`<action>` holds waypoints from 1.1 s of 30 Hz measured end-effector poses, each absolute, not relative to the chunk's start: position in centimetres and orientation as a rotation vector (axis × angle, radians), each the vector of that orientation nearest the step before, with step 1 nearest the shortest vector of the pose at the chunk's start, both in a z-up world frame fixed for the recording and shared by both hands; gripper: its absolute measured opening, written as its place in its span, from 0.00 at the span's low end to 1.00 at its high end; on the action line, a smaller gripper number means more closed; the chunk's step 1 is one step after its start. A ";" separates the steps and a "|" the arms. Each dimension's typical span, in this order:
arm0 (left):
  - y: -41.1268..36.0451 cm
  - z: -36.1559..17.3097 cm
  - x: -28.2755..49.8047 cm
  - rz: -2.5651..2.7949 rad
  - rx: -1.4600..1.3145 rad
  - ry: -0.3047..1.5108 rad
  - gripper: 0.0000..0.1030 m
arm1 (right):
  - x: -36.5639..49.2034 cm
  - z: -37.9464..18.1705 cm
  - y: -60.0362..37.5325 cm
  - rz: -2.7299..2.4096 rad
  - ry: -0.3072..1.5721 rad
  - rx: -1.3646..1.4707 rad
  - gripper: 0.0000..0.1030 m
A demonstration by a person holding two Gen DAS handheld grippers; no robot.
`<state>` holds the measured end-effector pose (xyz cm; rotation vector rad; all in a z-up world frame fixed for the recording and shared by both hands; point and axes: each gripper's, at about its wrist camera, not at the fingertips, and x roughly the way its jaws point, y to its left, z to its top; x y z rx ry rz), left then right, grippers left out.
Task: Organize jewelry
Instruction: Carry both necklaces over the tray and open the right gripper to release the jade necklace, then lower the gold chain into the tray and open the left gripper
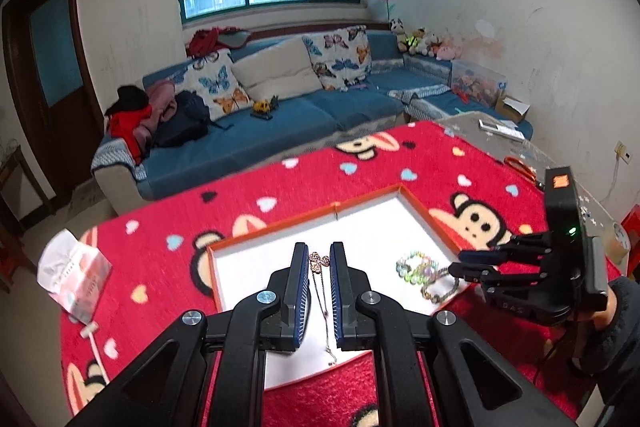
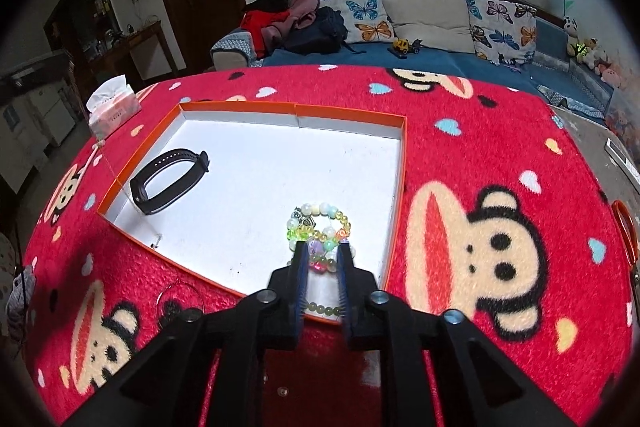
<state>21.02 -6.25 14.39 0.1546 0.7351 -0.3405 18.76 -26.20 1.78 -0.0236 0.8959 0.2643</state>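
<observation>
A shallow white tray [image 1: 368, 227] with an orange rim [image 2: 280, 167] lies on a red cartoon mat. My left gripper [image 1: 320, 249] is above its near side, shut on a rose-gold necklace [image 1: 318, 262]; the pendant shows between the pads and the chain hangs to the tray floor. My right gripper [image 2: 322, 251] is low over the tray's near right corner, and in the left wrist view this right gripper [image 1: 457, 263] enters from the right. Its jaws stand slightly apart around a pile of coloured bead bracelets [image 2: 320, 227], not pressing on these bracelets [image 1: 416, 267]. A black wristband [image 2: 168, 183] lies at the tray's left.
A thin wire hoop [image 2: 180, 301] lies on the mat in front of the tray. A tissue pack [image 1: 74, 275] sits at the mat's left edge [image 2: 114, 103]. Orange scissors [image 2: 624, 231] and a tape roll [image 1: 620, 239] are off to the right. A blue sofa stands behind the table.
</observation>
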 end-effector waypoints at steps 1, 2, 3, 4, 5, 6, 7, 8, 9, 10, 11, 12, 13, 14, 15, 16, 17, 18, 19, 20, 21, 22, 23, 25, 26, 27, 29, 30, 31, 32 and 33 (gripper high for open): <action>-6.3 13.8 21.2 -0.341 0.153 0.747 0.11 | 18.6 1.8 -26.1 0.267 0.894 -0.021 0.26; -6.3 13.1 21.3 -0.341 0.150 0.760 0.11 | 18.5 1.9 -26.1 0.268 0.891 -0.021 0.26; -6.3 12.3 21.4 -0.344 0.147 0.779 0.11 | 18.4 2.0 -26.1 0.268 0.887 -0.021 0.26; -6.2 11.7 21.6 -0.344 0.146 0.793 0.11 | 18.3 2.1 -26.1 0.269 0.884 -0.019 0.27; -6.2 10.9 21.8 -0.343 0.146 0.811 0.11 | 18.2 2.1 -26.1 0.271 0.881 -0.018 0.27; -6.3 10.3 21.9 -0.343 0.147 0.824 0.11 | 18.0 2.3 -26.0 0.272 0.876 -0.016 0.27; -6.4 9.3 22.0 -0.343 0.150 0.845 0.11 | 17.9 2.4 -25.9 0.273 0.873 -0.016 0.29; -6.4 8.6 22.1 -0.344 0.152 0.857 0.11 | 17.7 2.4 -25.9 0.275 0.868 -0.016 0.30; -6.6 7.7 22.2 -0.346 0.158 0.876 0.11 | 17.6 2.5 -25.8 0.278 0.865 -0.016 0.33; -6.6 6.9 22.3 -0.345 0.164 0.889 0.11 | 17.4 2.6 -25.7 0.282 0.860 -0.017 0.37; -6.7 6.4 22.2 -0.343 0.166 0.898 0.11 | 17.1 2.6 -25.6 0.283 0.855 -0.020 0.38; -6.7 5.6 22.3 -0.341 0.169 0.910 0.11 | 17.0 2.6 -25.4 0.284 0.852 -0.024 0.40; -6.7 4.9 22.4 -0.341 0.168 0.919 0.11 | 16.9 2.6 -25.4 0.285 0.849 -0.027 0.40; -6.8 4.5 22.4 -0.340 0.167 0.926 0.11 | 16.7 2.6 -25.3 0.286 0.850 -0.026 0.41; -6.8 4.0 22.4 -0.340 0.165 0.936 0.11 | 16.6 2.5 -25.3 0.288 0.852 -0.023 0.41; -6.8 3.2 22.5 -0.341 0.163 0.950 0.11 | 16.6 2.4 -25.3 0.290 0.853 -0.019 0.41; -6.8 2.7 22.5 -0.338 0.163 0.959 0.11 | 16.5 2.3 -25.4 0.290 0.855 -0.016 0.41; -6.9 2.3 22.6 -0.336 0.163 0.969 0.12 | 16.4 2.2 -25.4 0.290 0.857 -0.015 0.41; -6.8 1.9 22.7 -0.336 0.164 0.978 0.12 | 16.4 2.1 -25.4 0.288 0.860 -0.014 0.41; -6.7 1.6 22.8 -0.336 0.162 0.989 0.12 | 16.3 2.0 -25.5 0.285 0.865 -0.012 0.41; -6.6 1.0 23.0 -0.332 0.158 1.005 0.12 | 16.2 1.8 -25.6 0.284 0.870 -0.009 0.41; -6.5 0.9 23.1 -0.328 0.156 1.017 0.12 | 16.2 1.7 -25.6 0.282 0.873 -0.007 0.41; -6.4 0.5 23.3 -0.324 0.151 1.034 0.12 | 16.1 1.6 -25.7 0.278 0.876 -0.006 0.41; -6.2 0.1 23.6 -0.317 0.144 1.051 0.12 | 15.9 1.5 -25.8 0.274 0.881 -0.003 0.41; -6.1 0.0 23.6 -0.313 0.142 1.053 0.12 | 15.8 1.4 -25.9 0.272 0.883 0.000 0.41; -6.1 -0.2 23.7 -0.309 0.142 1.055 0.12 | 15.7 1.4 -26.0 0.270 0.884 0.003 0.41; -6.0 -0.2 23.7 -0.305 0.137 1.058 0.12 | 15.4 1.3 -26.2 0.265 0.886 0.011 0.41; -6.0 -0.1 23.6 -0.306 0.135 1.056 0.12 | 15.2 1.3 -26.3 0.262 0.886 0.015 0.41; -6.0 0.1 23.5 -0.304 0.135 1.053 0.13 | 15.1 1.3 -26.4 0.261 0.888 0.017 0.41; -6.0 0.2 23.3 -0.301 0.136 1.050 0.12 | 14.9 1.2 -26.5 0.259 0.892 0.017 0.41; -6.0 0.5 23.1 -0.300 0.136 1.048 0.13 | 14.6 1.1 -26.6 0.257 0.897 0.017 0.41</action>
